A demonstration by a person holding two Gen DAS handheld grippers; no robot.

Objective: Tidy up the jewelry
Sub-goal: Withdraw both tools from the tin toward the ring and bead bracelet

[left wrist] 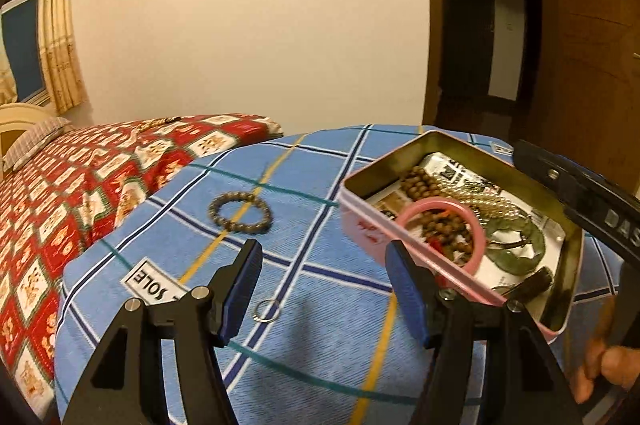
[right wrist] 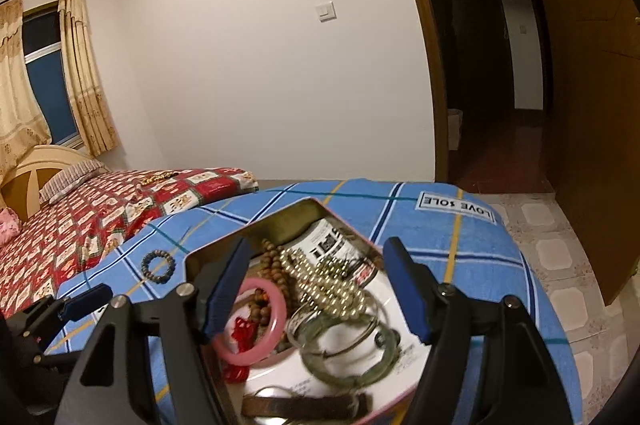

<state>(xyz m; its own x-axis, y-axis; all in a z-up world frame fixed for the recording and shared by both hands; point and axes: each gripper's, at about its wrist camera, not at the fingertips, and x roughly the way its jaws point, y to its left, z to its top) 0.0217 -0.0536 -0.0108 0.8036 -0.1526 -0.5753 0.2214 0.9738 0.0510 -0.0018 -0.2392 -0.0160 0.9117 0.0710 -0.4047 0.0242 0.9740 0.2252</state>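
Where the blue plaid cloth (left wrist: 320, 305) covers the table stands an open pink tin (left wrist: 362, 225), holding a pink bangle (left wrist: 476, 225), brown wooden beads with a red tassel (right wrist: 240, 335), a pearl strand (right wrist: 328, 281), a green bangle (left wrist: 524, 249), thin metal bangles (right wrist: 372, 329) and a brown strap (right wrist: 304, 405). Outside the tin, on the cloth: one dark bead bracelet (left wrist: 240, 213), well apart from it, and a small metal ring (left wrist: 267, 311). Left gripper (left wrist: 324, 293): fingers spread, nothing between them, low over the cloth beside the tin. Right gripper (right wrist: 316, 295): fingers spread, nothing pinched, above the tin's contents.
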